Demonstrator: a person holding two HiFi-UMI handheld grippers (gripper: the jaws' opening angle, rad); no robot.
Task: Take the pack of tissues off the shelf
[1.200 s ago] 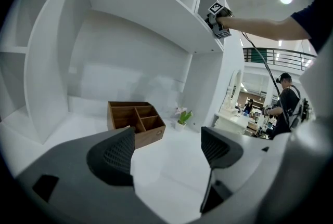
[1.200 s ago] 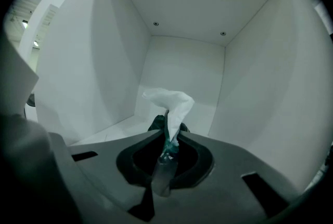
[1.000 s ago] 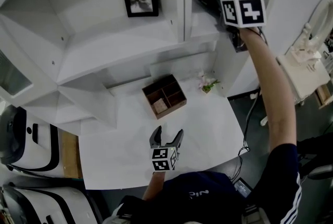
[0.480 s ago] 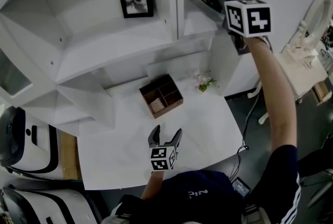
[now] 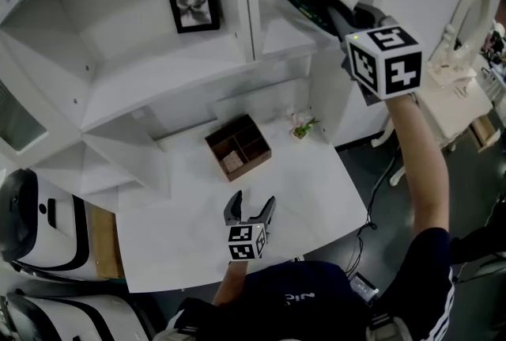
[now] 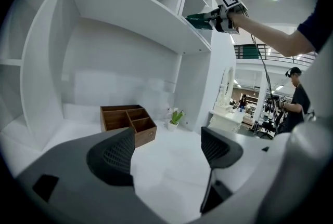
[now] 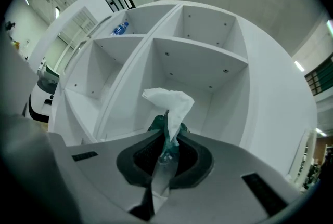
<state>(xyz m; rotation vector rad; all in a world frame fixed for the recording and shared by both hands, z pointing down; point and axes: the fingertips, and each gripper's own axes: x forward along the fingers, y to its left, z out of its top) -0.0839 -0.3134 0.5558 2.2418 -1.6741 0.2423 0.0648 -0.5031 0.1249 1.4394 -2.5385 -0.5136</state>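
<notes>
Pinching the pack of tissues point(image 7: 157, 124) by its clear plastic end, the right gripper point(image 7: 164, 154) has its jaws clamped tight on the film. The pack is dark green and glossy, with a crumpled white tissue point(image 7: 169, 101) sticking out of its top. It hangs in the air at the front edge of the upper shelf point(image 5: 281, 35). The left gripper point(image 5: 251, 209) hovers spread and empty over the table point(image 5: 316, 189).

Tissue pack point(image 5: 308, 1) farther off shelf point(image 5: 278, 39)
</notes>
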